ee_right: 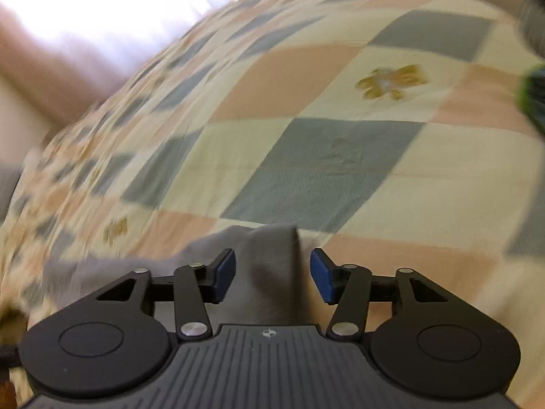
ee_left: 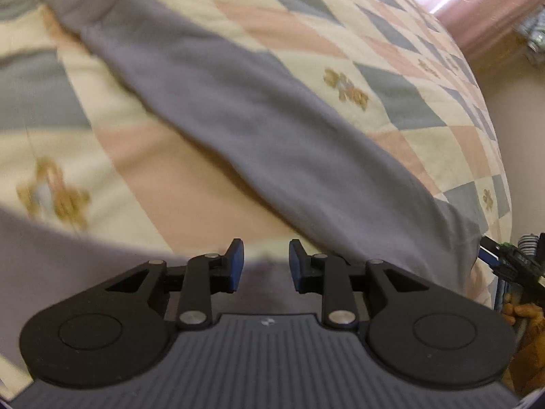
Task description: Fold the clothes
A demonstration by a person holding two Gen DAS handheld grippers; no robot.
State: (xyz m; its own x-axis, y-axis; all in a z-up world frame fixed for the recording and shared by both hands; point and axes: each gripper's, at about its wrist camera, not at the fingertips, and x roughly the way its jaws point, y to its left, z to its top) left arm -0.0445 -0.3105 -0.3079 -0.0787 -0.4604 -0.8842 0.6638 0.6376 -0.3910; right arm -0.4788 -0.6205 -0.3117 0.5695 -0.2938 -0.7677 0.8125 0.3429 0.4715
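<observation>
A grey garment (ee_left: 238,109) lies stretched in a long band across the checked quilt (ee_left: 391,78), from the far left to the near right. More grey cloth fills the lower left of the left wrist view. My left gripper (ee_left: 265,262) is open just above the cloth, with grey fabric under the gap between its fingers. In the right wrist view, a raised fold of the grey garment (ee_right: 272,266) stands between the blue pads of my right gripper (ee_right: 272,274), which is open around it. The right view is blurred.
The quilt (ee_right: 306,153) covers a bed with pink, blue and cream squares. The bed's edge runs down the right side in the left wrist view, with the other gripper's hardware (ee_left: 511,262) and a hand beyond it. A bright window with a pink curtain (ee_left: 477,0) lies behind.
</observation>
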